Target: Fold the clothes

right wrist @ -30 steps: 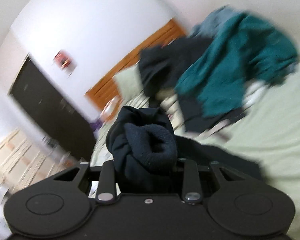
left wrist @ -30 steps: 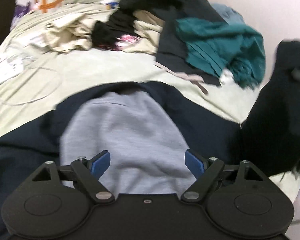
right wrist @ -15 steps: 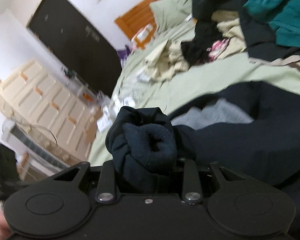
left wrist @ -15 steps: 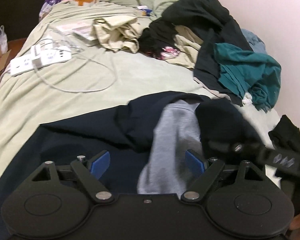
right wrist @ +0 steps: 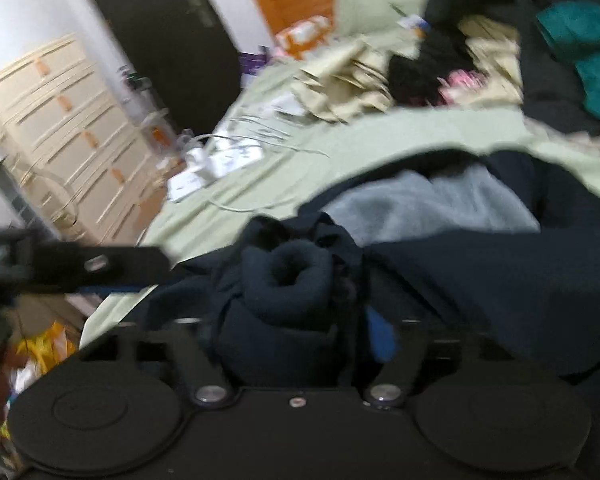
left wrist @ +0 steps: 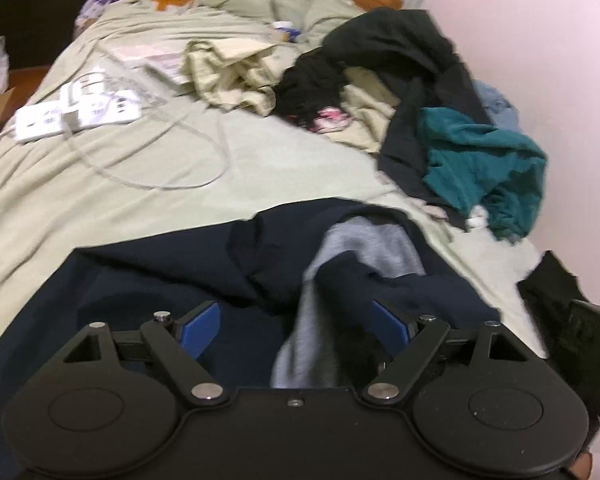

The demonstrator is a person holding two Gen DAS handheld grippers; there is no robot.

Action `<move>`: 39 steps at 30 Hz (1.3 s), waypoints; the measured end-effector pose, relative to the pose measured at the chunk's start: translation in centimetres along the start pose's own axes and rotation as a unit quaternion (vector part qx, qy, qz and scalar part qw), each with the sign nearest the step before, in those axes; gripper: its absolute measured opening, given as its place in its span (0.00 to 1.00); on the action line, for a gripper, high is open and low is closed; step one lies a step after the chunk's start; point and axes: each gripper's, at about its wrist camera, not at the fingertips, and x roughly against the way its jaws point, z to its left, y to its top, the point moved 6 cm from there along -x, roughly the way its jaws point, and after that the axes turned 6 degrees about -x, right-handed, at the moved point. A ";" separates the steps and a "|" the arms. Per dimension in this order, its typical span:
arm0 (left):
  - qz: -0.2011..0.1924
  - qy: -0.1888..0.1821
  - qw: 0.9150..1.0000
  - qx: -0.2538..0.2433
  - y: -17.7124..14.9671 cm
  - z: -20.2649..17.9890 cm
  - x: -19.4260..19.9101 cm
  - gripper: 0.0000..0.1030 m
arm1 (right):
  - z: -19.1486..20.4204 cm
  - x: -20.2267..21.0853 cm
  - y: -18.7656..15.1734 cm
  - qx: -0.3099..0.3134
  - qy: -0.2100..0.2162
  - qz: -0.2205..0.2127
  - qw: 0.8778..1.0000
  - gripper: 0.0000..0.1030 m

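- The left hand-held gripper (left wrist: 296, 326) has its blue pads (left wrist: 198, 326) spread wide apart and grips nothing; it hangs over the hoodie (left wrist: 168, 276).
- The right hand-held gripper (right wrist: 290, 334) is closed tight on a bunched navy cuff (right wrist: 288, 276) of the hoodie.
- The hoodie lies spread on the near end of the bed (left wrist: 100, 184), its grey lining (left wrist: 364, 248) showing.
- A clothes pile (left wrist: 440, 120) sits farther up the bed, by the wall.
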 end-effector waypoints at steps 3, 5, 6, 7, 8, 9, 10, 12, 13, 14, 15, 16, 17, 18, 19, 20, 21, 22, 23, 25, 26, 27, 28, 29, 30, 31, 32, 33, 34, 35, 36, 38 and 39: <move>-0.007 -0.013 1.000 -0.001 0.8 -0.9 -0.2 0.84 | 0.2 2.3 0.3 0.014 0.001 -0.003 1.000 0.91; 0.003 -0.015 1.000 0.002 0.8 -1.5 -1.1 0.84 | -0.5 4.2 0.8 -0.006 0.005 -0.009 1.000 0.91; 0.010 -0.016 1.000 0.004 0.8 -1.7 -1.5 0.84 | -1.2 5.4 1.1 -0.018 0.004 -0.016 1.000 0.91; 0.018 -0.019 1.000 0.005 0.7 -2.0 -2.1 0.84 | -2.5 7.0 1.7 -0.027 -0.009 -0.031 0.999 0.91; 0.031 -0.019 0.999 0.003 0.3 -2.3 -2.9 0.84 | -3.7 8.1 2.2 -0.030 -0.027 -0.046 0.998 0.91; 0.043 -0.015 0.999 0.000 -0.1 -2.5 -3.7 0.84 | -4.9 9.0 2.5 -0.032 -0.044 -0.057 0.997 0.91; 0.056 -0.009 0.998 -0.004 -0.6 -2.7 -4.5 0.84 | -6.2 9.8 2.8 -0.034 -0.061 -0.066 0.995 0.90; 0.088 0.013 0.996 -0.014 -1.8 -2.9 -6.4 0.82 | -10.2 11.0 3.1 -0.051 -0.103 -0.080 0.990 0.81; 0.100 0.024 0.995 -0.019 -2.3 -2.9 -7.0 0.75 | -11.7 11.1 3.2 -0.059 -0.115 -0.078 0.989 0.63; 0.103 0.034 0.994 -0.021 -2.5 -2.8 -7.2 0.64 | -13.2 11.0 3.2 -0.065 -0.127 -0.076 0.987 0.50; 0.106 0.043 0.993 -0.024 -2.8 -2.6 -7.3 0.63 | -15.1 10.8 3.1 -0.070 -0.144 -0.070 0.985 0.47; 0.109 0.053 0.992 -0.027 -3.0 -2.5 -7.5 0.57 | -16.4 10.4 2.9 -0.074 -0.157 -0.062 0.983 0.41; 0.113 0.062 0.991 -0.030 -3.2 -2.3 -7.6 0.46 | -17.5 9.9 2.8 -0.080 -0.161 -0.053 0.982 0.35; 0.116 0.071 0.990 -0.032 -3.4 -2.2 -7.8 0.43 | -18.8 9.4 2.6 -0.090 -0.162 -0.044 0.982 0.32; 0.119 0.081 0.989 -0.035 -3.6 -2.0 -7.9 0.38 | -19.6 9.1 2.4 -0.094 -0.163 -0.040 0.981 0.31; 0.122 0.090 0.988 -0.038 -3.8 -1.9 -8.1 0.36 | -20.2 8.8 2.2 -0.095 -0.166 -0.038 0.981 0.31; 0.125 0.099 0.986 -0.041 -4.0 -1.7 -8.2 0.35 | -20.9 8.3 1.9 -0.096 -0.170 -0.033 0.980 0.30; 0.128 0.109 0.985 -0.044 -4.2 -1.6 -8.3 0.33 | -21.6 7.7 1.7 -0.099 -0.172 -0.026 0.980 0.25; 0.130 0.119 0.983 -0.047 -4.4 -1.5 -8.1 0.33 | -22.2 7.0 1.4 -0.104 -0.171 -0.019 0.980 0.22; 0.131 0.136 0.981 -0.051 -4.8 -1.2 -8.0 0.33 | -23.2 5.5 1.1 -0.117 -0.162 -0.006 0.980 0.22; 0.133 0.144 0.979 -0.051 -5.1 -1.0 -8.0 0.33 | -23.5 4.9 1.0 -0.119 -0.162 0.001 0.980 0.21; 0.134 0.151 0.978 -0.046 -5.4 -0.7 -8.1 0.33 | -23.8 4.3 0.6 -0.121 -0.161 0.011 0.979 0.21; 0.134 0.153 0.978 -0.040 -5.7 -0.3 -8.1 0.33 | -24.2 3.7 0.3 -0.123 -0.161 0.021 0.979 0.21; 0.135 0.156 0.978 -0.036 -5.9 0.0 -8.3 0.33 | -24.5 3.2 0.1 -0.121 -0.161 0.028 0.979 0.20; 0.134 0.159 0.977 -0.035 -6.1 0.2 -8.5 0.33 | -24.6 2.8 -0.1 -0.116 -0.161 0.031 0.980 0.20; 0.134 0.163 0.977 -0.034 -6.3 0.4 -8.8 0.34 | -24.7 2.4 -0.2 -0.110 -0.162 0.034 0.980 0.20; 0.133 0.167 0.976 -0.030 -6.5 0.7 -9.1 0.34 | -24.8 2.1 -0.5 -0.104 -0.163 0.038 0.980 0.20; 0.133 0.172 0.976 -0.023 -6.6 0.8 -9.3 0.34 | -24.8 1.9 -0.9 -0.100 -0.164 0.042 0.980 0.20; 0.133 0.172 0.976 -0.025 -6.4 0.6 -9.4 0.34 | -24.7 1.8 -1.2 -0.099 -0.164 0.046 0.981 0.20; 0.131 0.173 0.976 -0.032 -6.2 0.3 -9.1 0.34 | -24.7 1.9 -1.2 -0.095 -0.165 0.046 0.981 0.20; 0.129 0.173 0.976 -0.038 -6.0 0.1 -8.9 0.35 | -24.5 2.2 -1.2 -0.091 -0.168 0.045 0.980 0.20; 0.129 0.171 0.976 -0.040 -5.7 -0.2 -8.3 0.41 | -24.4 3.6 -0.9 -0.105 -0.164 0.034 0.980 0.20; 0.127 0.170 0.976 -0.040 -5.4 -0.4 -7.8 0.43 | -24.3 5.1 -0.5 -0.117 -0.158 0.020 0.980 0.21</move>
